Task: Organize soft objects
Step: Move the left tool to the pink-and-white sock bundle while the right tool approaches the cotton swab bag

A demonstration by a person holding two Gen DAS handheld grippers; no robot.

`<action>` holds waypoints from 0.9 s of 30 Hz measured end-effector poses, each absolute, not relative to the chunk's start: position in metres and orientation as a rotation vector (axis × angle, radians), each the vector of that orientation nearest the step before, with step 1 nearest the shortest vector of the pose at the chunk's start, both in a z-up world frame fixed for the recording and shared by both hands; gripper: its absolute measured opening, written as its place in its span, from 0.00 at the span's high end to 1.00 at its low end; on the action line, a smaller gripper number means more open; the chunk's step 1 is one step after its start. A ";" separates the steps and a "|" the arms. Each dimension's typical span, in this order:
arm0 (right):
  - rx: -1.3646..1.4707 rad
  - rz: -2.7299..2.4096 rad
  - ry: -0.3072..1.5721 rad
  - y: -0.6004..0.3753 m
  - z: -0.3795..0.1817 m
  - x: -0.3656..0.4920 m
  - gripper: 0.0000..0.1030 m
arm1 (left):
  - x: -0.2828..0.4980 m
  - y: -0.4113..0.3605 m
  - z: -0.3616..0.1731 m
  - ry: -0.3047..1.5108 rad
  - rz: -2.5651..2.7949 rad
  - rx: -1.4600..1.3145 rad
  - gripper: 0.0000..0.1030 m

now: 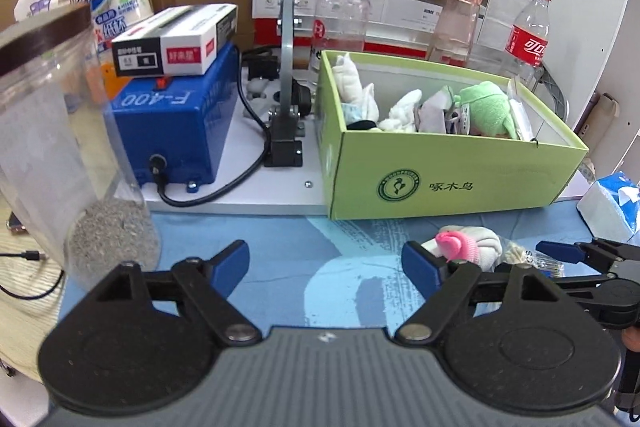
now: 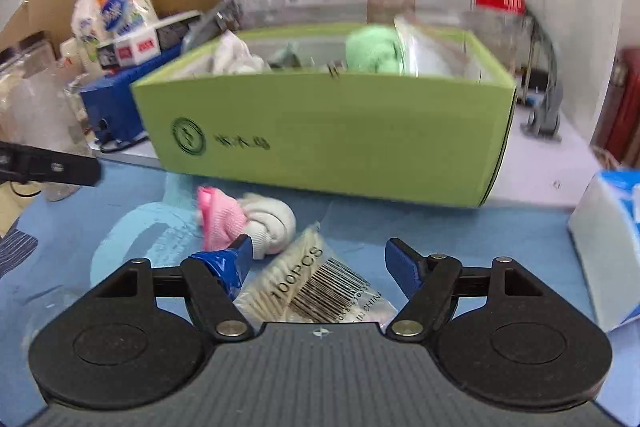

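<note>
Far left in the left wrist view stands a clear plastic jar [image 1: 52, 147] with grey granules in its bottom, close to the lens; the right wrist view shows it only as a blur at its left edge. Next comes the blue machine [image 1: 176, 123] marked F-400 with a white carton [image 1: 176, 45] on top, sharp here and half hidden in the other view. The green box [image 1: 452, 175] sits further right on the white board, holding white socks [image 1: 362, 95] and a green plush toy [image 1: 490, 107]. On the blue cloth [image 1: 280, 247] in front of the box lies a rolled sock bundle [image 1: 468, 247], pink and white.

The left gripper [image 1: 326, 263] hangs released, nothing between its fingers; the bundle lies just beyond its right fingertip. The right gripper [image 1: 576, 253] shows at that view's right edge.

The right wrist view alone shows a clear packet of cotton swabs [image 2: 316, 279], printed 100PCS, lying on the cloth between the spread fingers of the right gripper [image 2: 320, 259]. No pad visibly presses on it. The bundle [image 2: 244, 219] lies just beyond the left fingertip, touching the packet's far corner. A tissue pack [image 2: 604, 247] sits at far right.
</note>
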State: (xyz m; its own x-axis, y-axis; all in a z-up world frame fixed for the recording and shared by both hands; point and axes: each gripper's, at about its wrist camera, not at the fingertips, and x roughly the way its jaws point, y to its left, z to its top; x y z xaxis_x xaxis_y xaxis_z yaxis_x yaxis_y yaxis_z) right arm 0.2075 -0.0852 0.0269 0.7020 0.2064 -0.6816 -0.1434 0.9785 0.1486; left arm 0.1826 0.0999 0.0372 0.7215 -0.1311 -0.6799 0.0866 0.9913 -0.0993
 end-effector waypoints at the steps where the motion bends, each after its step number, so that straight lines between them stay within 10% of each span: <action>1: 0.090 0.191 0.788 -0.087 0.023 0.210 0.42 | 0.184 0.098 0.038 0.756 -0.128 -0.053 0.18; 6: 0.129 0.143 0.790 -0.115 0.020 0.184 0.40 | 0.199 0.074 0.031 0.778 -0.202 -0.036 0.01; 27: 0.346 0.032 0.652 -0.161 0.027 0.110 0.39 | 0.274 -0.015 -0.024 0.970 -0.312 0.111 0.01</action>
